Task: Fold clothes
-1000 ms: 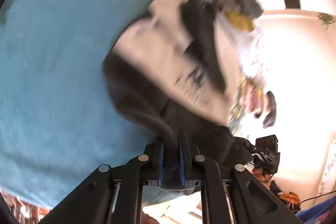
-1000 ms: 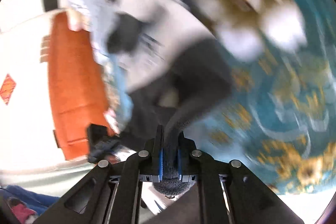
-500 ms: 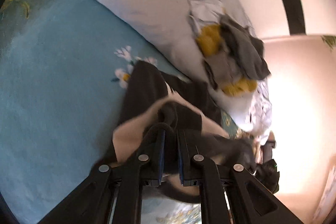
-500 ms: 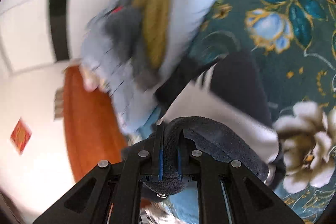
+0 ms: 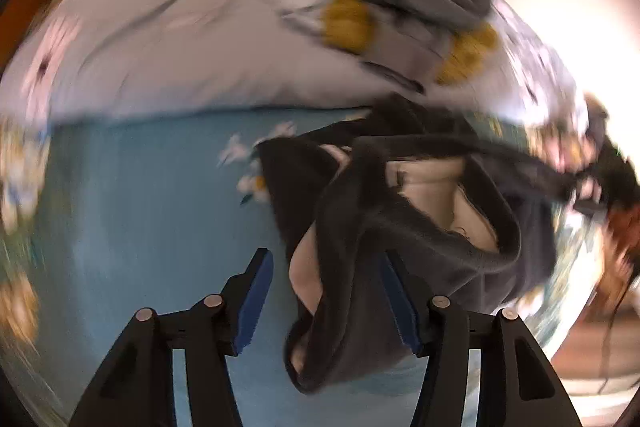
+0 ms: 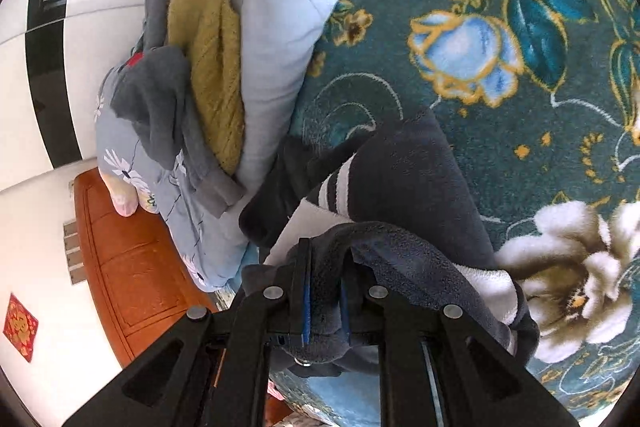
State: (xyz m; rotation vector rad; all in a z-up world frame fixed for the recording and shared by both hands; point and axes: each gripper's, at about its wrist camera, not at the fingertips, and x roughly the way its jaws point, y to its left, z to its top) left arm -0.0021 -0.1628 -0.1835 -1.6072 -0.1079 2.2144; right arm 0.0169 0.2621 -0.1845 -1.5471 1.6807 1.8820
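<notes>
A dark grey fleece garment with a cream front panel lies crumpled on the teal floral blanket. My left gripper is open, its blue-padded jaws wide apart around a fold of the garment. In the right wrist view the same garment shows white stripes on a sleeve. My right gripper is shut on a thick fold of its dark fleece, low over the blanket.
A pale blue pillow or duvet lies behind the garment, with a pile of yellow and grey clothes on it. An orange wooden headboard and white wall stand beyond. The left wrist view is motion-blurred.
My left gripper has opened and let go of the garment, which has dropped onto the blanket. My right gripper has stayed shut on the fleece and come down lower.
</notes>
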